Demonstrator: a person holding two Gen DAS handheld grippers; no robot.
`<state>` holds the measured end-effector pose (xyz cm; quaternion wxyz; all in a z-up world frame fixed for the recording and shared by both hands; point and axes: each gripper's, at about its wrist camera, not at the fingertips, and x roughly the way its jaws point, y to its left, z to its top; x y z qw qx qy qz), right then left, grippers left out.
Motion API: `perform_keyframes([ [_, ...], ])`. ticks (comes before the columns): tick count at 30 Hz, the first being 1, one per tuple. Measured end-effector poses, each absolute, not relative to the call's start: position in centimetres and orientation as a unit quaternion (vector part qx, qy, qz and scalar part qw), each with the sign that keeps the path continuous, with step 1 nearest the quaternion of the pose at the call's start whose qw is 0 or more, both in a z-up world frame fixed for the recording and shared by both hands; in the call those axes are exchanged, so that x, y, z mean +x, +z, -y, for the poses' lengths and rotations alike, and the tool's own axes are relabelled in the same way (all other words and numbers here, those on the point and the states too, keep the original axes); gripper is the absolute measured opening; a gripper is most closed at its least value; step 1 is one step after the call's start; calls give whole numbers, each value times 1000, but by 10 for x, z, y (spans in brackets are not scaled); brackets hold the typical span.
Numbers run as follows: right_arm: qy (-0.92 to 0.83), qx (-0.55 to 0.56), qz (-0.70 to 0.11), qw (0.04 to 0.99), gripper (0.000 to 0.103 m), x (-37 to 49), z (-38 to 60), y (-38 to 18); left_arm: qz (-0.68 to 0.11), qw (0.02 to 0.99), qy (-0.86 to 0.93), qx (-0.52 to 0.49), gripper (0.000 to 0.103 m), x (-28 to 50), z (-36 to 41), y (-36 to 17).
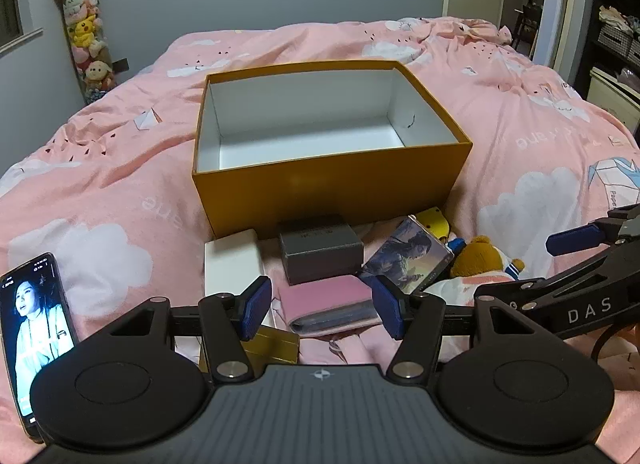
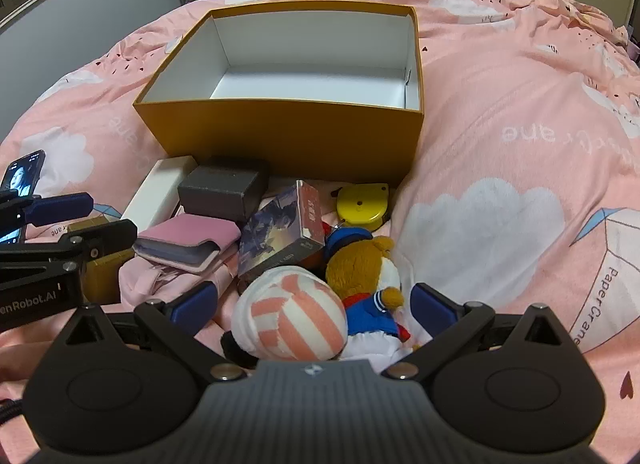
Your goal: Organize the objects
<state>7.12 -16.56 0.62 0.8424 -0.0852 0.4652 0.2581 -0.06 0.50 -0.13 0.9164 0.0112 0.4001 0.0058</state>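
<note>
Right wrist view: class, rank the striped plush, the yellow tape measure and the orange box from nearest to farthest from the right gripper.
1. Striped plush: between the open jaws of the right gripper.
2. Yellow tape measure: farther up, before the box.
3. Orange box: farthest, behind everything.

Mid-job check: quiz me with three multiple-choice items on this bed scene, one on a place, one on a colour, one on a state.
1. Where does the dark grey box lie?
A. inside the big box
B. on the bed in front of the big box
C. on the phone

2. What colour is the big box outside?
A. orange-yellow
B. green
C. black

3. What is in the big box?
A. plush toys
B. books
C. nothing visible

Answers: 1 B, it sits before the front wall; 2 A, the outer walls show it; 3 C, only white lining shows.
</note>
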Motion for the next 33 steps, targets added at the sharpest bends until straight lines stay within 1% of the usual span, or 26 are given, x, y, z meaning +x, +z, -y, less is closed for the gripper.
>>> perform_keyframes([
  [6, 256, -84, -469, 841, 102, 71, 166, 5, -406, 914, 0, 9, 69, -1, -6, -1],
  [13, 279, -82, -466, 836, 101, 75, 163, 9, -442, 897, -16, 2, 69, -2, -22, 1],
  [15, 296, -88, -460, 832, 94, 77, 158, 13, -456, 890, -17, 2, 69, -2, -29, 2],
  [17, 313, -98, -459, 826, 80, 78, 152, 15, -463, 886, -11, 12, 69, -1, -36, 3],
  [19, 336, -103, -463, 814, 75, 82, 144, 16, -473, 881, -9, 25, 69, 1, -41, 3],
  [20, 348, -105, -468, 805, 73, 84, 139, 16, -480, 877, -12, 27, 69, 4, -45, 2],
  [21, 360, -110, -472, 797, 72, 86, 133, 15, -488, 872, -19, 29, 73, 6, -48, 1],
  [24, 385, -132, -472, 782, 71, 89, 117, 14, -506, 860, -54, 39, 79, 12, -58, -3],
  [28, 409, -138, -483, 762, 61, 98, 97, 9, -542, 833, -93, 62, 80, 22, -68, -13],
  [33, 412, -155, -479, 760, 60, 107, 74, 4, -545, 832, -93, 42, 83, 18, -66, -20],
])
